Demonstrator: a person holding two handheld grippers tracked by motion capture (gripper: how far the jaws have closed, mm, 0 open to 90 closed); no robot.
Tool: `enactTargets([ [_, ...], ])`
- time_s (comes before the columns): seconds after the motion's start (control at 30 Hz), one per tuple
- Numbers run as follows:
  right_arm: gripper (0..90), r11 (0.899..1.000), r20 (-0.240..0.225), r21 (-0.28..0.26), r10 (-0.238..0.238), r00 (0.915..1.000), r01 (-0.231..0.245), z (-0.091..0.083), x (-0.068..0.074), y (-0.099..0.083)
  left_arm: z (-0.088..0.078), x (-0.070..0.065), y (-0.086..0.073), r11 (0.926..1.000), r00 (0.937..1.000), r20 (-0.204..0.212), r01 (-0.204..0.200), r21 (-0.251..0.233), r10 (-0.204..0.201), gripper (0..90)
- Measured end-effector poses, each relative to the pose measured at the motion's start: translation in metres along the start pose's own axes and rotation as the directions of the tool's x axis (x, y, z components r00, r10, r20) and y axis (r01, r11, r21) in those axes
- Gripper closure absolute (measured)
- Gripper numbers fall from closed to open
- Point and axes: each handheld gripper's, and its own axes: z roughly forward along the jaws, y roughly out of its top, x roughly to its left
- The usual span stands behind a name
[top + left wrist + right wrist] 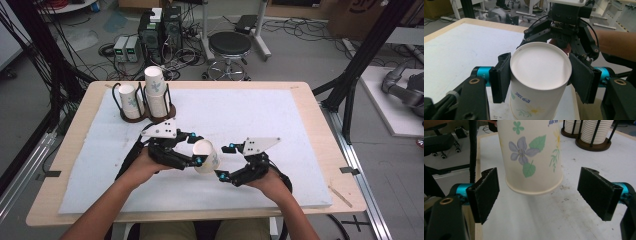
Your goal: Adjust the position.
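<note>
A: High view showed the left hand-held gripper (196, 149) with a flowered paper cup (207, 156) held on its side just above the middle of the worktop (300, 105), toward six o'clock from the two cup racks (145, 111) at ten o'clock.

B: And the grip itself?

A: Left gripper view had both black pads (501, 77) pressed against the cup (539, 77) close under its white base, which faced the camera. The jaws were drawn in tight on it.

B: What about the right hand-held gripper (226, 161)?

A: It sat at three o'clock of the cup, jaws spread wide. In the right gripper view the cup's (531, 155) rim hung between the two pads (486, 192) without touching either.

B: So which step was this?

A: It read as a hand-over, or a pull to free one cup from another nested inside; I could not tell whether more than one cup was there.

B: And the next move?

A: The right jaws would need to come further over the rim end, centred, and close gently. Paper walls crush easily, so a light squeeze near the rolled rim seemed safest, with the left keeping its hold until the right had it.
</note>
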Motion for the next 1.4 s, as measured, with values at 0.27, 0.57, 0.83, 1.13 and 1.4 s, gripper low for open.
enactTargets([
  [0.27,18.1,1.0,-0.026,-0.001,-0.007,0.9996,0.007,0.007,0.004,-0.002,0.011,-0.004,-0.002,1.0,0.9995,0.03,-0.001,0.004,0.0,37.3],
  [0.57,18.6,1.0,-0.048,-0.007,-0.013,0.9988,0.012,0.01,0.004,-0.003,0.016,-0.007,-0.001,1.0,0.9984,0.057,-0.004,-0.004,0.004,37.3],
  [0.83,27.7,0.999,-0.082,-0.013,-0.037,0.9959,0.036,0.011,0.003,-0.004,0.018,-0.008,-0.001,0.9999,0.9977,0.068,-0.003,-0.012,0.004,37.3],
  [1.13,33.4,0.999,-0.103,0.013,-0.039,0.9939,0.041,0.012,0.003,-0.005,0.018,-0.008,-0.005,1.0,0.9977,0.067,0.006,-0.006,-0.005,36.2],
  [1.4,33.9,0.994,-0.089,0.085,-0.061,0.9941,0.069,0.012,0.003,-0.003,0.013,-0.004,-0.007,0.9985,0.9984,0.029,0.048,0.025,-0.049,15.0],
])
